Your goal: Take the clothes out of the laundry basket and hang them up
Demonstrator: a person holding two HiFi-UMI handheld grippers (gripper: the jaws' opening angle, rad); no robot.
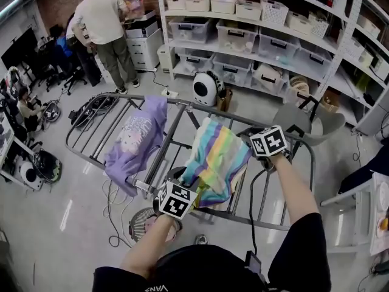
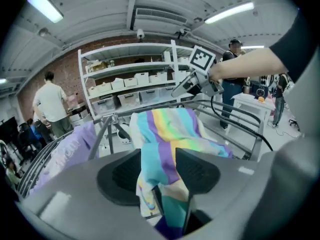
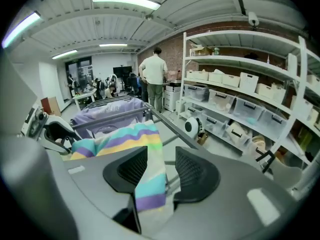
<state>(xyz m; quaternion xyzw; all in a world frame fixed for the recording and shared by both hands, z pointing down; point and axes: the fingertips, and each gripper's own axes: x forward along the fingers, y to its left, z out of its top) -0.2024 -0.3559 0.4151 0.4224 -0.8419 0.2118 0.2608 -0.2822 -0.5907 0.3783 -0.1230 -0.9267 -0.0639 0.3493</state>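
Note:
A pastel rainbow-striped garment is draped over the rails of the grey drying rack, beside a lilac garment that hangs on the same rack. My left gripper is at the striped garment's near lower edge, my right gripper at its far right edge. In the left gripper view the jaws stand apart with a fold of the striped cloth lying loosely between them. In the right gripper view the jaws are also apart; the cloth's edge hangs between them, leaving a gap on the right.
A person stands with their back to me at a cabinet at the far left. White shelves with storage bins line the back. A round fan and cables lie on the floor under the rack. A grey chair stands at the right.

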